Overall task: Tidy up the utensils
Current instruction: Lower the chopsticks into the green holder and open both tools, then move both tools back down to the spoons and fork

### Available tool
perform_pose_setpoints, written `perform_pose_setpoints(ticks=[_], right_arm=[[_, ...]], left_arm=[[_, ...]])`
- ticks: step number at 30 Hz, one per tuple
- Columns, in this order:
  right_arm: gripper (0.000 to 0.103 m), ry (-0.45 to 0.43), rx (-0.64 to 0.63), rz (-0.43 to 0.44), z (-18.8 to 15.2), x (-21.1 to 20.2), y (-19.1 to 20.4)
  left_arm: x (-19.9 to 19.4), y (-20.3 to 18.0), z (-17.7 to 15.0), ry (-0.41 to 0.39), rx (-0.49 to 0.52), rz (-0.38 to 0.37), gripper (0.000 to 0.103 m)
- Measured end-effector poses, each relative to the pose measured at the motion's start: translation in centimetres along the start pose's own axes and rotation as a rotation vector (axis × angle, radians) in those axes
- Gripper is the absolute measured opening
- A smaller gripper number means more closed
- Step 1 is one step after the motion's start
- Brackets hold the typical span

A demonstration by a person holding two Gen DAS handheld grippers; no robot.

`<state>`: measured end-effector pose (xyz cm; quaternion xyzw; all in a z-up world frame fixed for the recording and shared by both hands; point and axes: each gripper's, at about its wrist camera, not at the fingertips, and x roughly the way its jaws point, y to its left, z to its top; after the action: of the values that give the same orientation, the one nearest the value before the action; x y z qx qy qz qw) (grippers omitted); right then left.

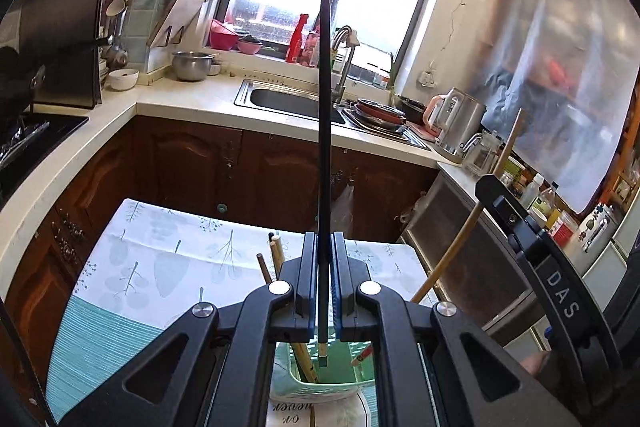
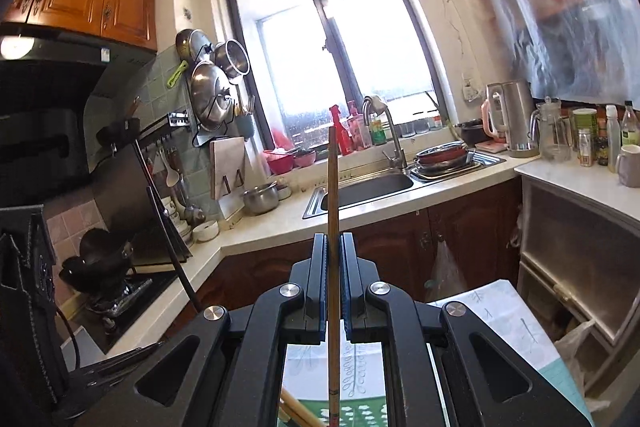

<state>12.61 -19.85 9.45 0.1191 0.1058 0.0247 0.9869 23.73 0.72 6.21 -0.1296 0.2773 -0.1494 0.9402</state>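
Note:
My left gripper (image 1: 324, 239) is shut on a dark chopstick (image 1: 325, 107) that sticks straight up from between its pads. Under that gripper a pale green basket (image 1: 308, 385) holds several wooden chopsticks (image 1: 276, 259) and stands on a table with a leaf-print cloth (image 1: 160, 259). My right gripper (image 2: 334, 241) is shut on a light wooden chopstick (image 2: 332, 187), also held upright, and it hangs above the same cloth (image 2: 508, 315). In the left wrist view that wooden chopstick (image 1: 460, 231) slants up at the right. The dark chopstick (image 2: 168, 227) shows at the left of the right wrist view.
A kitchen counter wraps around behind the table, with a sink (image 1: 288, 101), stacked pans (image 1: 380, 113), a steel kettle (image 1: 460, 119) and a glass jug (image 2: 554, 135). A stove with a black wok (image 2: 96, 267) is on the left. Dark wooden cabinets (image 1: 200, 167) stand close behind the table.

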Motion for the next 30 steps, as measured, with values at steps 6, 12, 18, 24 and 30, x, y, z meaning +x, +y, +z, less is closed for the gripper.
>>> perform_pose_setpoints(ticks=[6, 12, 18, 24, 30], right_arm=[[0.006, 0.084, -0.1, 0.071, -3.2, 6.8, 2.0], [0.015, 0.275, -0.094, 0.185, -5.8, 11.0, 3.4], [0.022, 0.324, -0.006, 0.203, -5.9, 10.9, 2.2], [0.022, 0.416, 0.007, 0.179, -6.7, 6.3, -0.1], [0.022, 0.563, 0.053, 0.16, -11.7, 2.0, -2.6]], left_arm=[[1.8, 1.2, -2.3, 0.042, 0.005, 0.003, 0.004], [1.2, 1.7, -3.4, 0.079, 0.022, -0.005, 0.017], [-1.5, 1.9, -3.8, 0.102, 0.047, -0.03, 0.022], [-5.0, 1.5, -5.9, 0.167, 0.084, -0.051, 0.022], [-6.9, 1.2, -10.4, 0.274, 0.119, -0.073, 0.022]])
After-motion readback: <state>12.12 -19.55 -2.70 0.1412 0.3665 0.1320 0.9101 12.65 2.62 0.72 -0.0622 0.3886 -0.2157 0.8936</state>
